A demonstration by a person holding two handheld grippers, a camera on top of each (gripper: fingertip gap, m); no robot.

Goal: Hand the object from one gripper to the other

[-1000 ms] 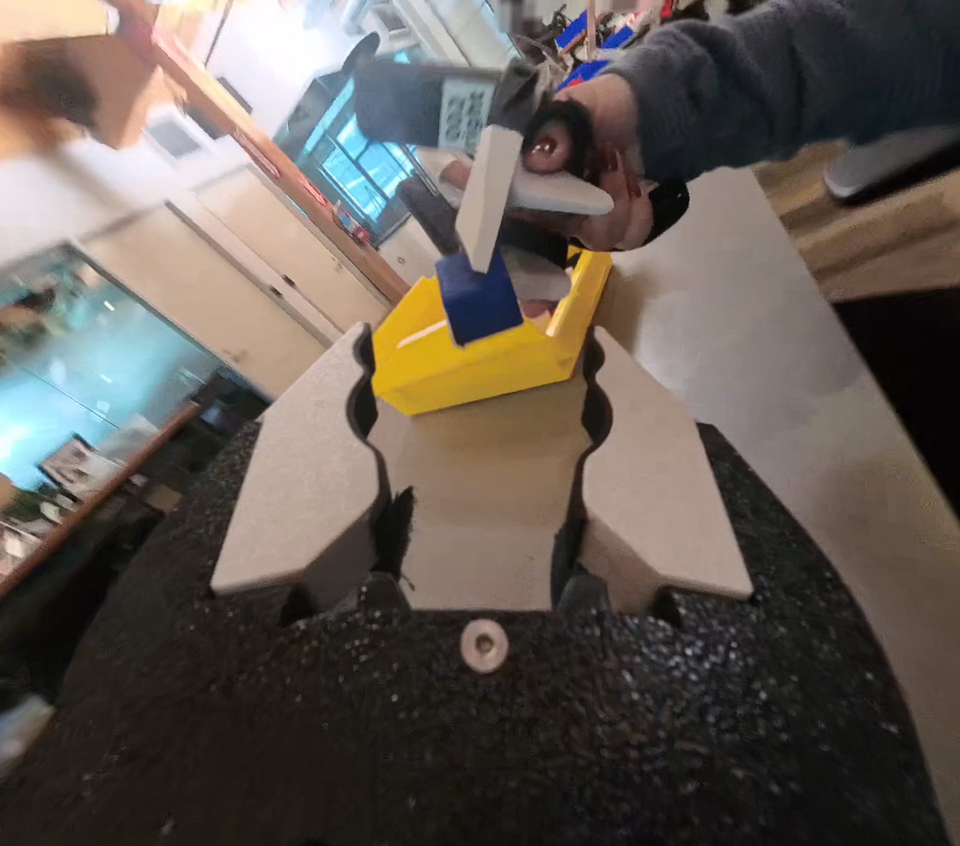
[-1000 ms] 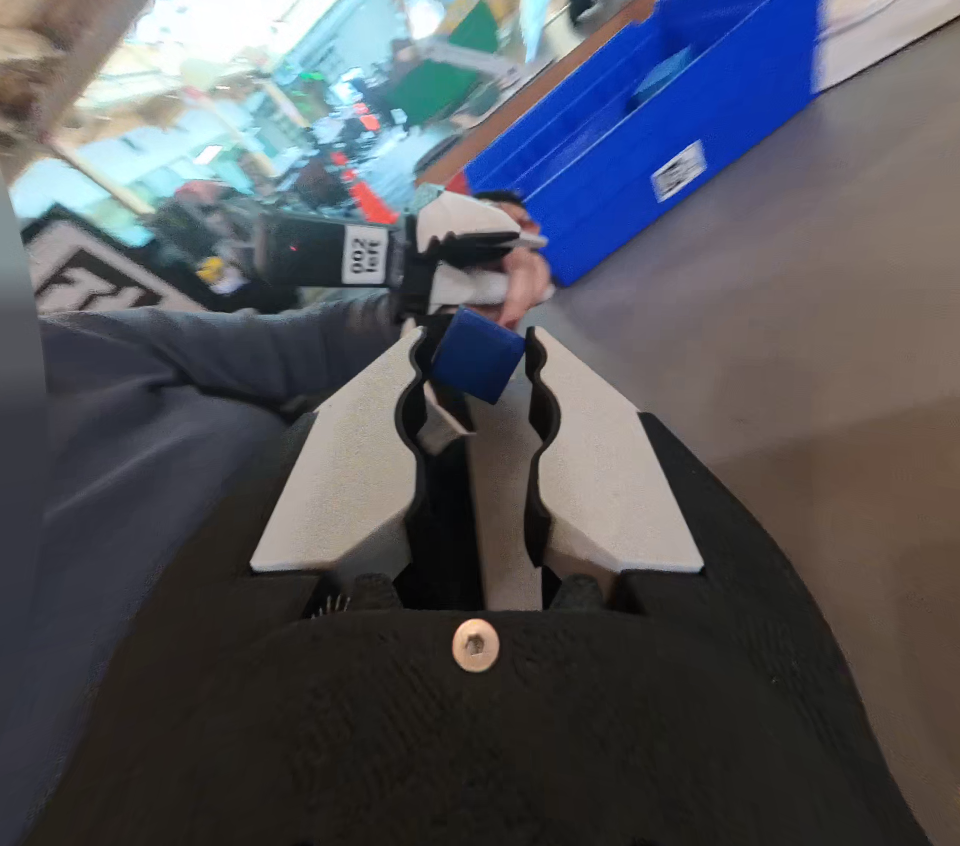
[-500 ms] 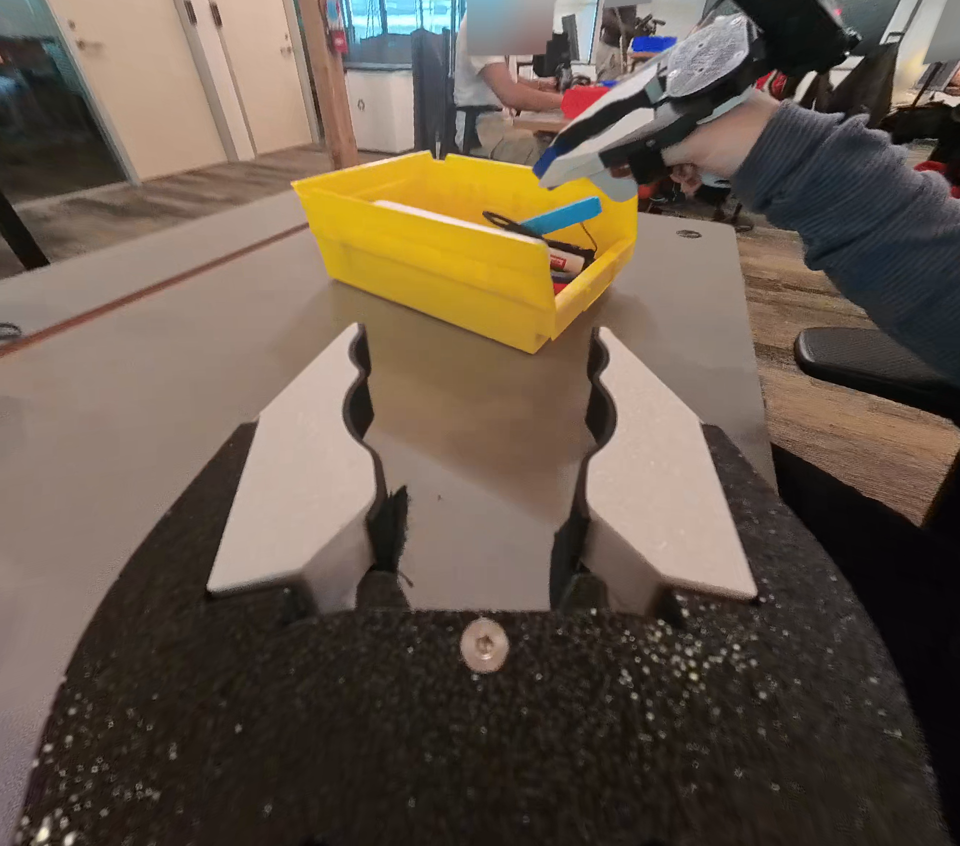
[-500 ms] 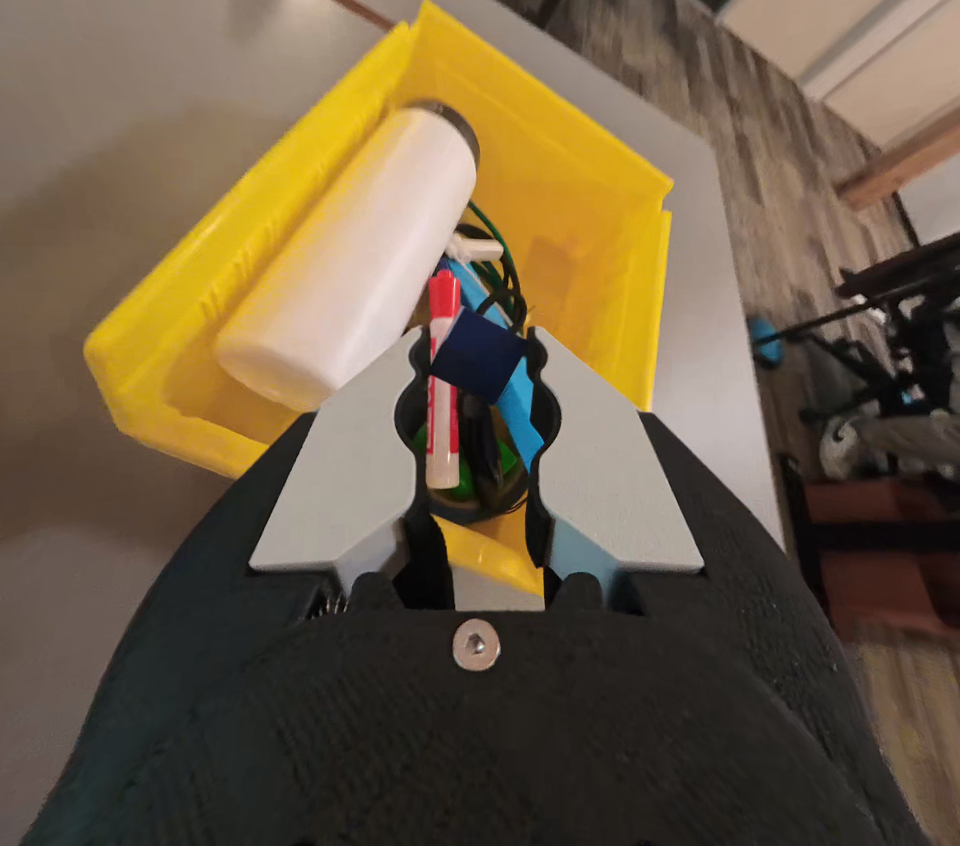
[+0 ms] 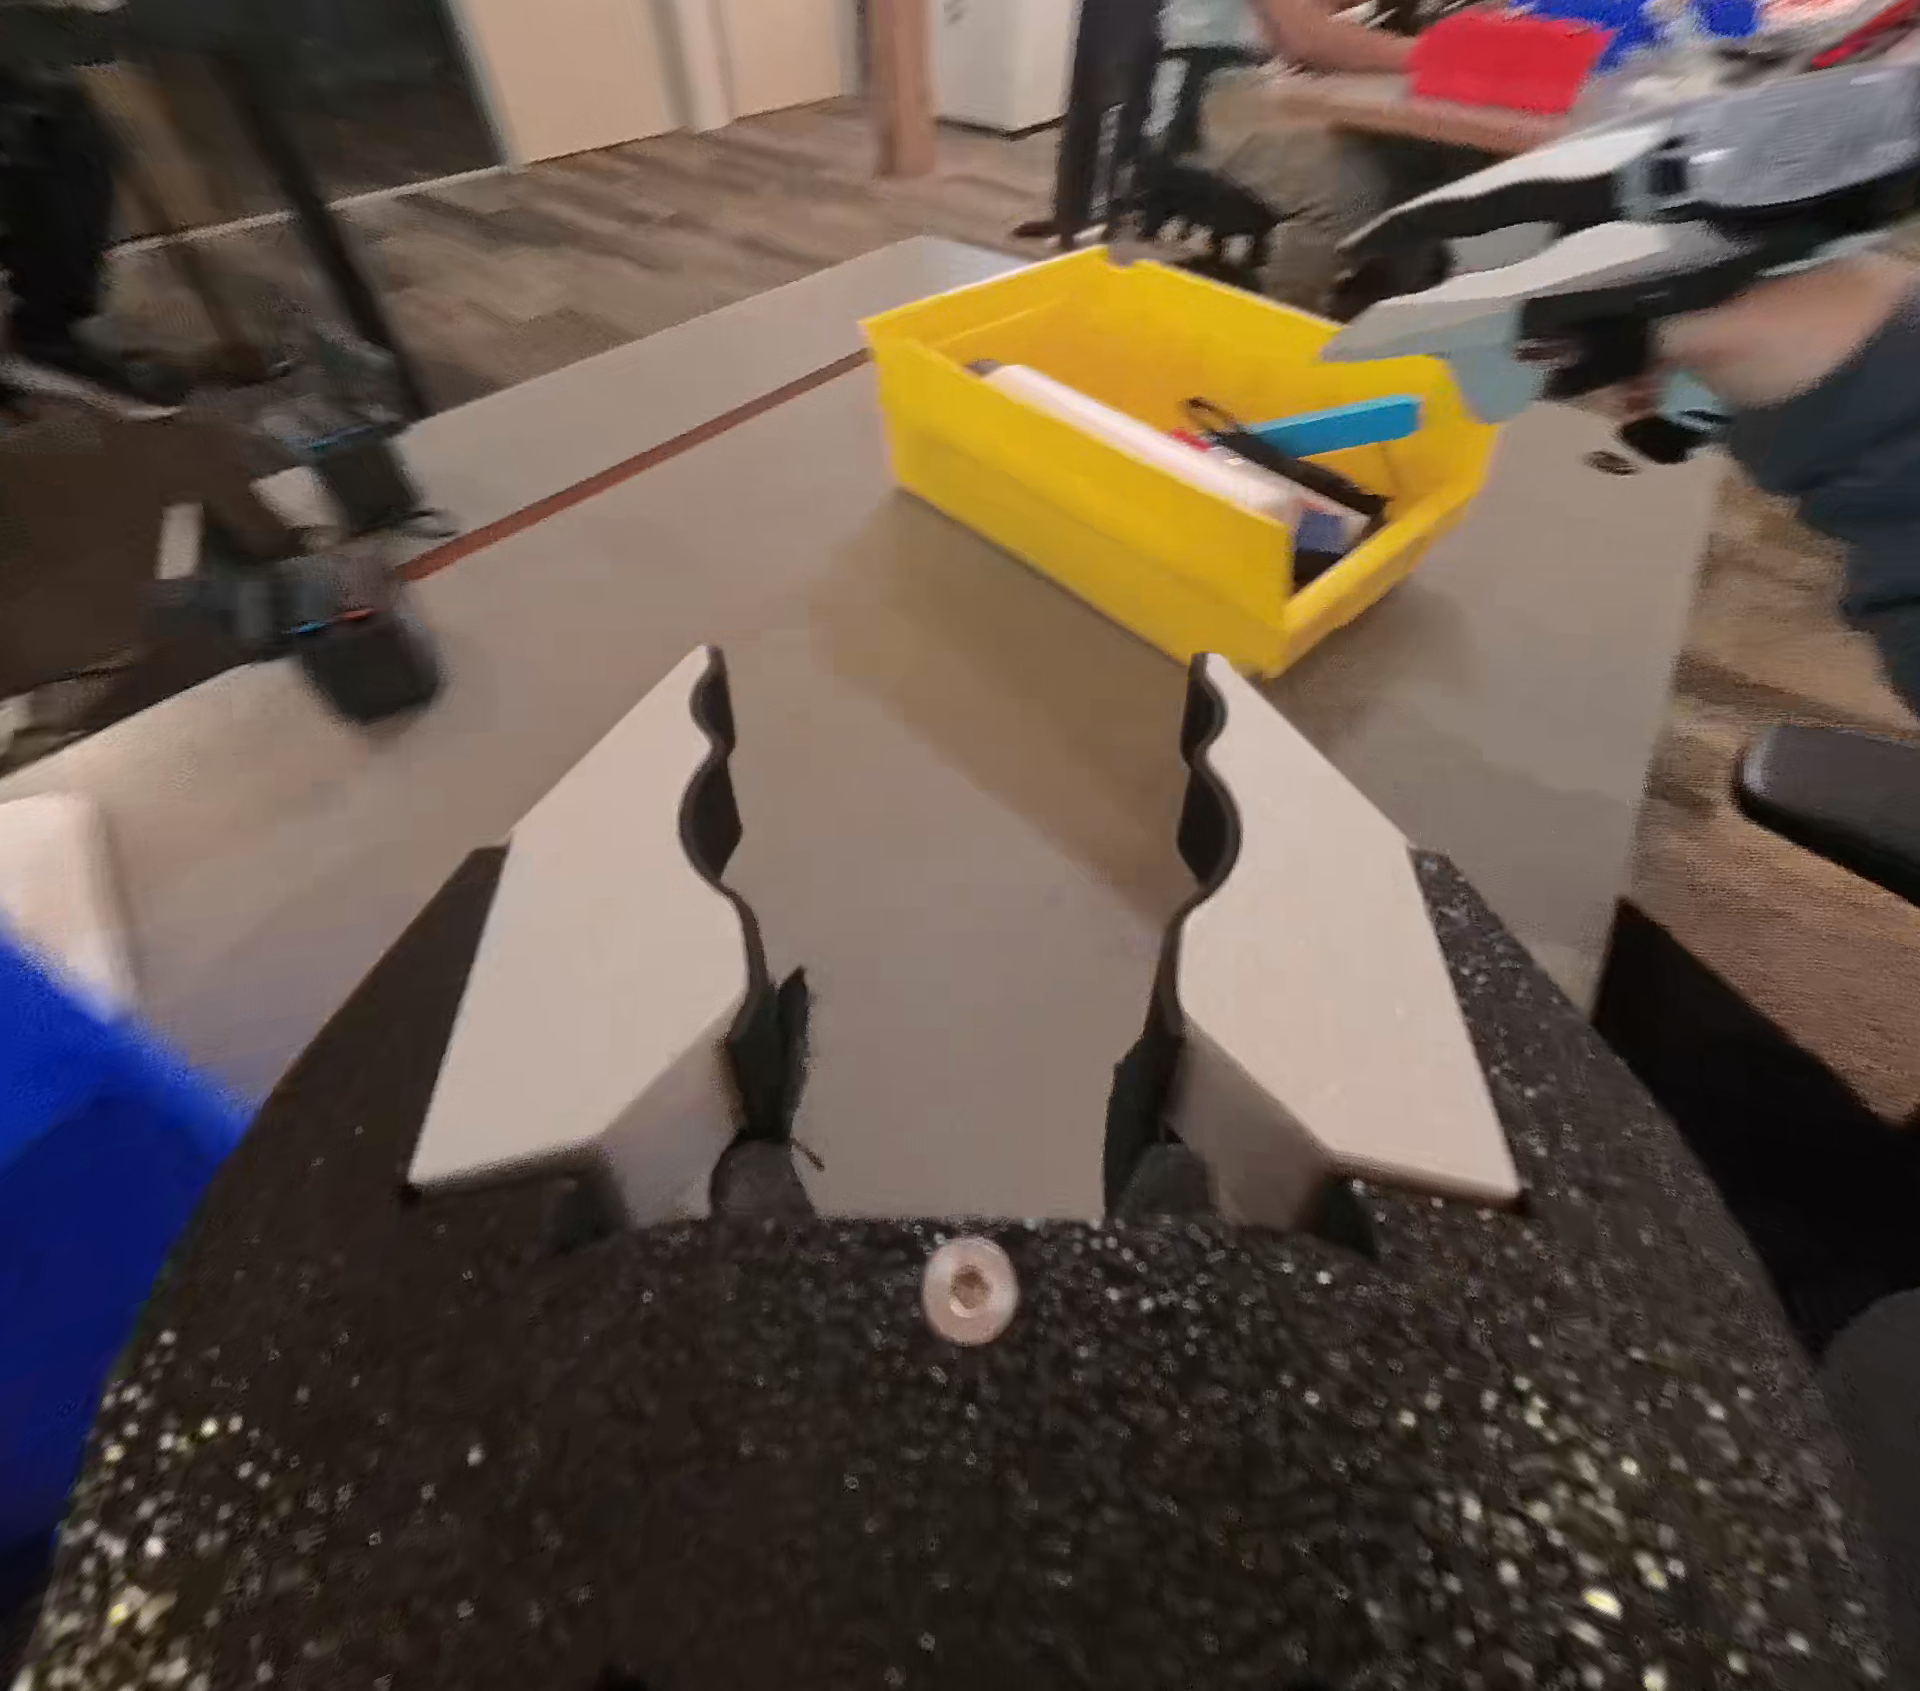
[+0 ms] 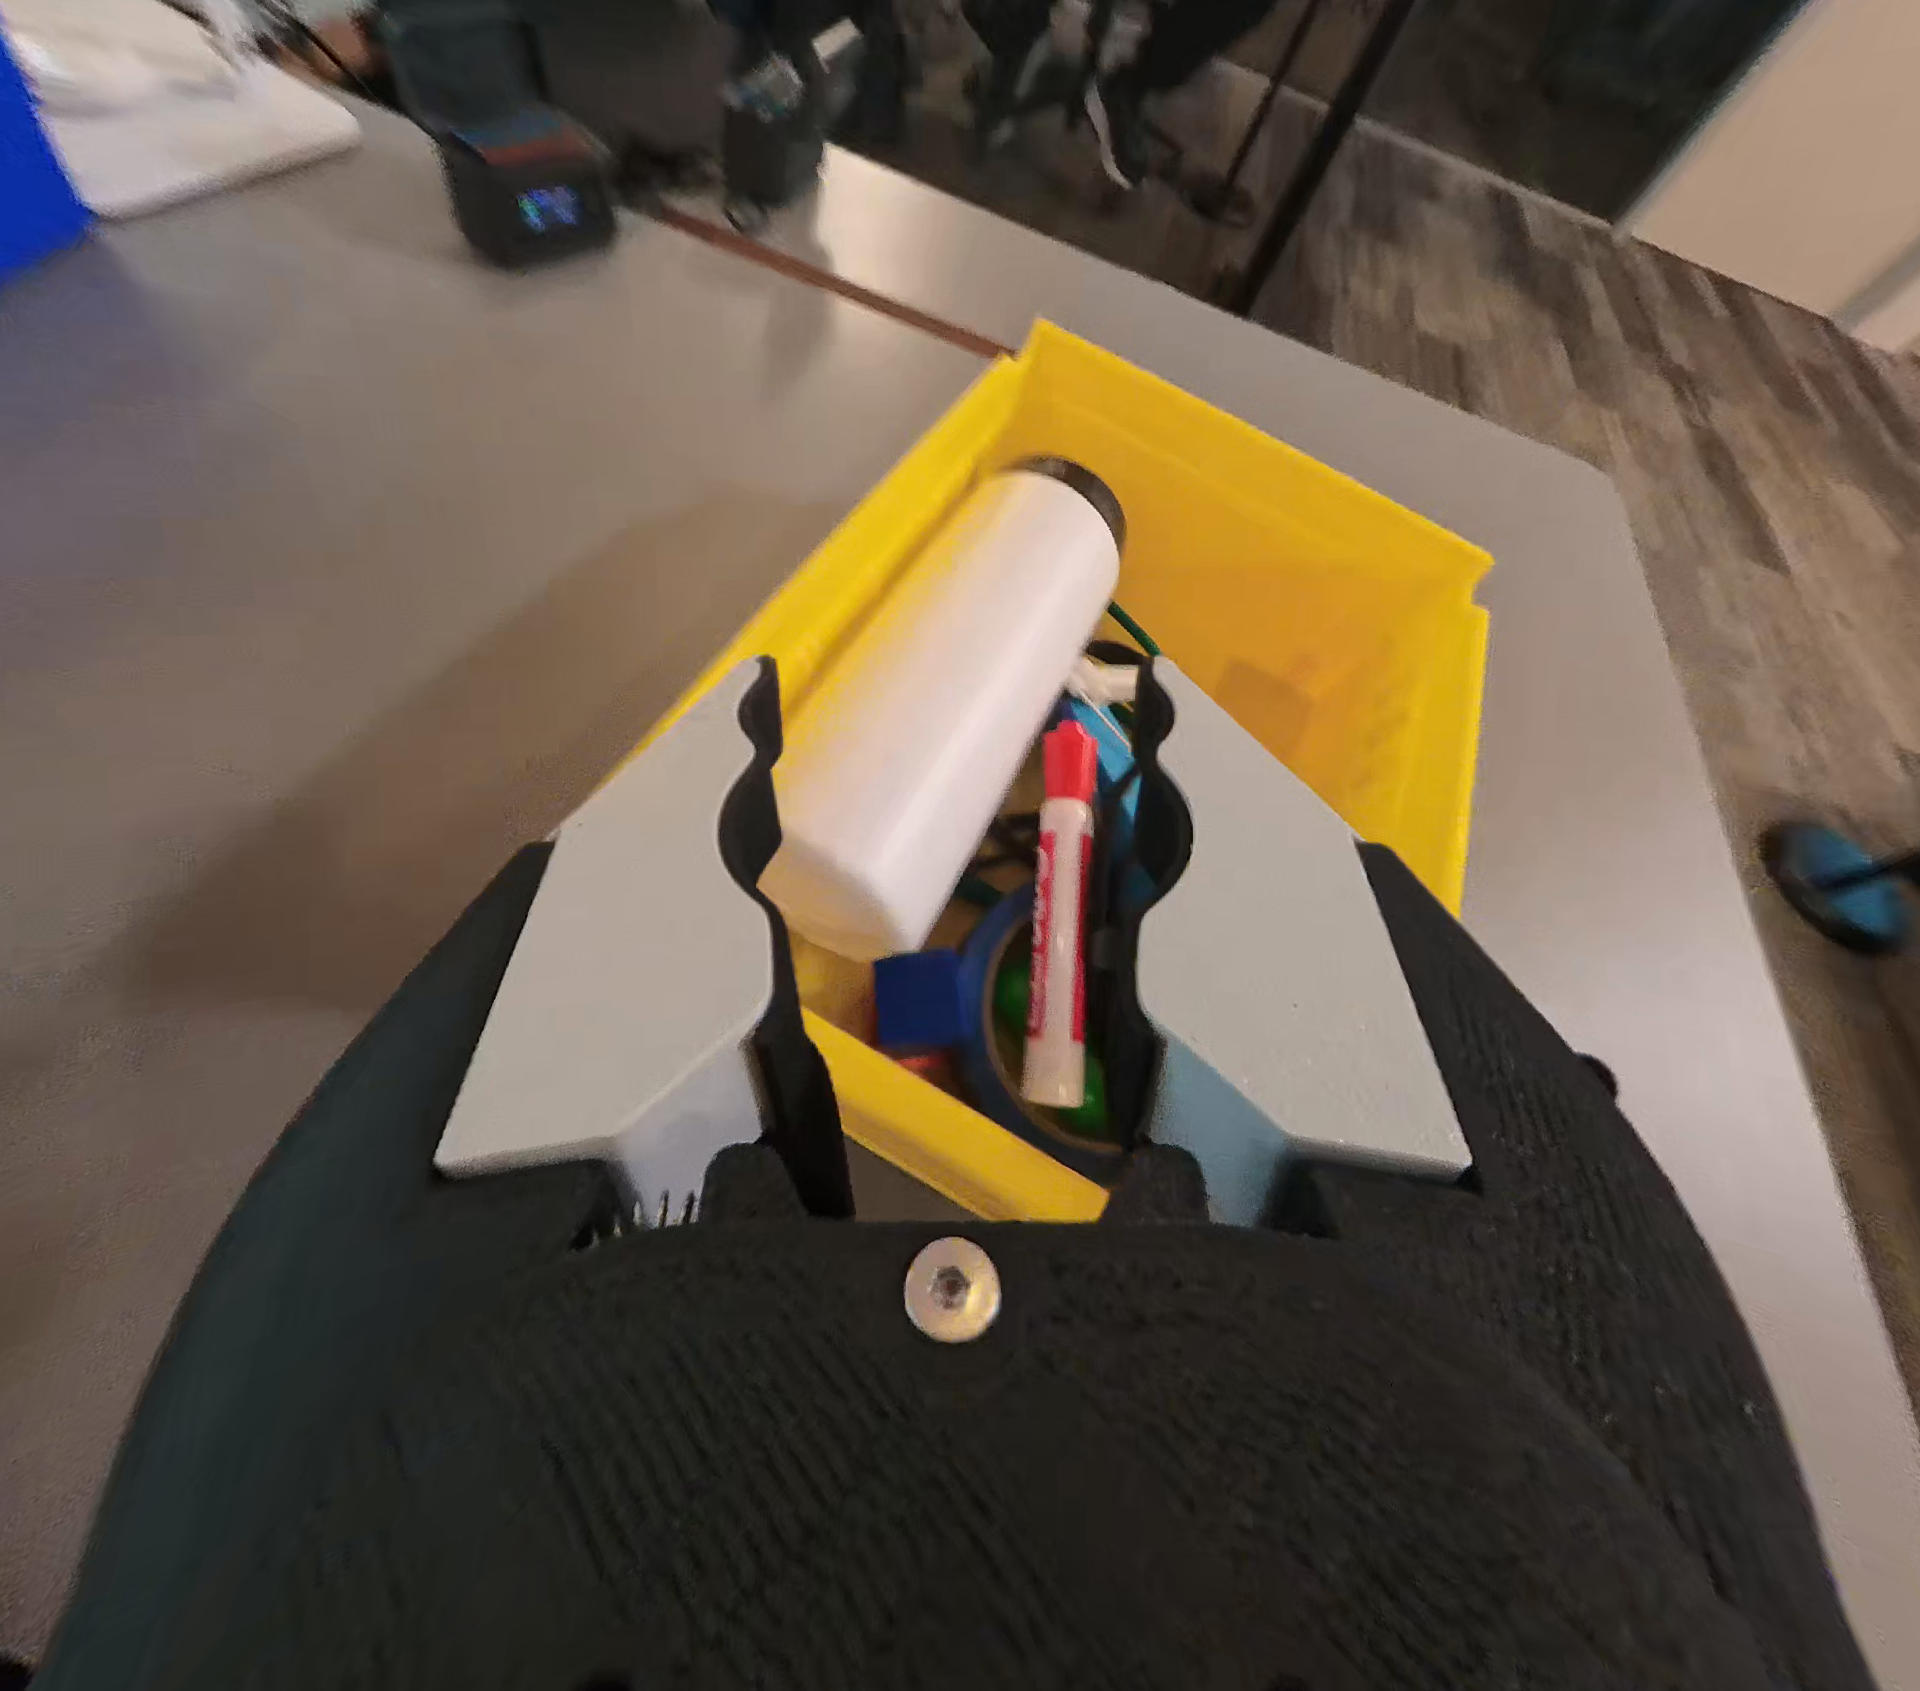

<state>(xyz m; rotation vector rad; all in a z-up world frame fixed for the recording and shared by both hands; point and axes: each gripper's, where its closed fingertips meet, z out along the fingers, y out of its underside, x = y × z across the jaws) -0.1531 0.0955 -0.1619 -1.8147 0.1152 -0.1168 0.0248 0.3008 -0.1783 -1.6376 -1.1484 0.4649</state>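
The small blue cube (image 6: 912,997) lies in the near end of the yellow bin (image 6: 1340,685), beside a roll of blue tape and under the end of a white bottle (image 6: 935,706). My right gripper (image 6: 956,680) is open and empty, held above the near end of the bin and looking down into it. In the left wrist view it (image 5: 1356,291) hovers over the right side of the yellow bin (image 5: 1081,519), jaws apart. My left gripper (image 5: 956,670) is open and empty above the grey table (image 5: 935,810), short of the bin.
The bin also holds a red-and-white marker (image 6: 1060,914) and a light blue stick (image 5: 1335,428). A black device with a small screen (image 6: 530,197) stands at the table's far left. A blue bin (image 5: 73,1226) is close at my left. The table edge and a chair (image 5: 1829,800) are to the right. My left tips are about 30 centimetres from the white bottle (image 6: 935,706), my right tips only 10 centimetres.
The right gripper carried the blue cube from the handover point to over the yellow bin and opened; the cube now lies in the bin. The left gripper drew back and swung left.
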